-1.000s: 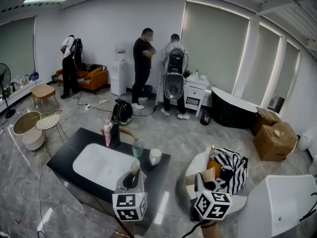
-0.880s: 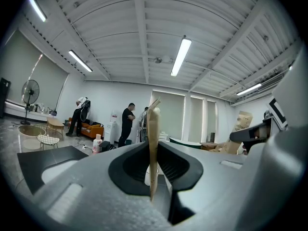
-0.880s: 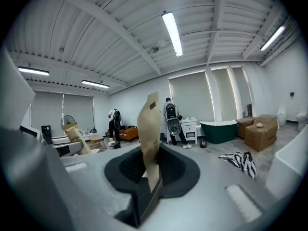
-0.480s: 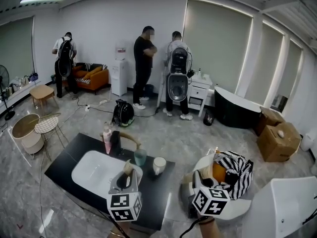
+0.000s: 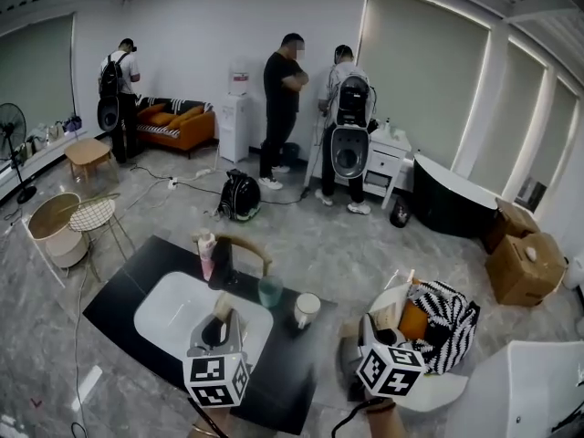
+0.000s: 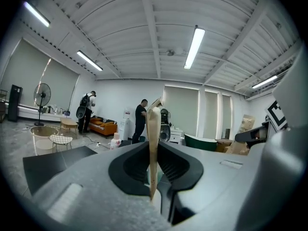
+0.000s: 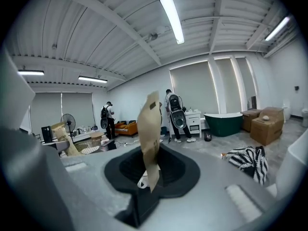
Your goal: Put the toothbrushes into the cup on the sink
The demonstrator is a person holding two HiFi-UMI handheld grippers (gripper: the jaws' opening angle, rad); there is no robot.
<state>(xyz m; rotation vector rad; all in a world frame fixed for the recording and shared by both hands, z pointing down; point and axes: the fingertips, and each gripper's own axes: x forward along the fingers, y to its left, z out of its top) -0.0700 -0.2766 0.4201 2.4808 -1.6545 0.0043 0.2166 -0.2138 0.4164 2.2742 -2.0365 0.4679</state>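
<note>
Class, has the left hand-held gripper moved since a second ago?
Yes: the left hand-held gripper has shifted left in the head view, away from the white cup, further over the basin.

head: steeply down over sink (image 5: 173, 316) | gripper views: level | shared: people (image 5: 285, 99)

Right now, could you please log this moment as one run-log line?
left gripper: shut on left paper-wrapped toothbrush | right gripper: shut on right paper-wrapped toothbrush | white cup, green cup: on sink counter
</note>
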